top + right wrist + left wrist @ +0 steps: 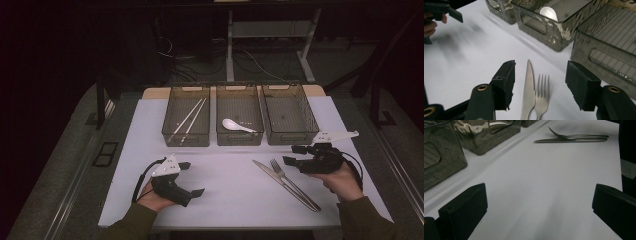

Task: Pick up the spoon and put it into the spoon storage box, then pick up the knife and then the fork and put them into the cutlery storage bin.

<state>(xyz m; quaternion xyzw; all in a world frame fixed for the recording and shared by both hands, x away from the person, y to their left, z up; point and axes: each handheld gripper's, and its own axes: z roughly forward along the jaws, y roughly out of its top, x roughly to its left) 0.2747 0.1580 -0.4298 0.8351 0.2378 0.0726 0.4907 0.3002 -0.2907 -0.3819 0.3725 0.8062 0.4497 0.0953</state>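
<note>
Across the upper middle of the high view three clear bins (239,138) stand in a row on the white table (225,195), chopsticks (190,119) in the left one and a white spoon (237,125) in the middle one. At centre right, the knife (280,181) and fork (292,183) lie touching side by side. The right gripper (295,155) sits spread apart just beside their tips, grasping nothing, and at lower left the left gripper (192,179) is likewise spread and empty.

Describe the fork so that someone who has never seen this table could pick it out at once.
Start at the row of three clear bins along the far side of the white table. In front of the right-hand bin, two metal pieces lie side by side, just ahead of the open right hand-held gripper. The fork is the one with four prongs; the knife beside it has a flat pointed blade.
</note>
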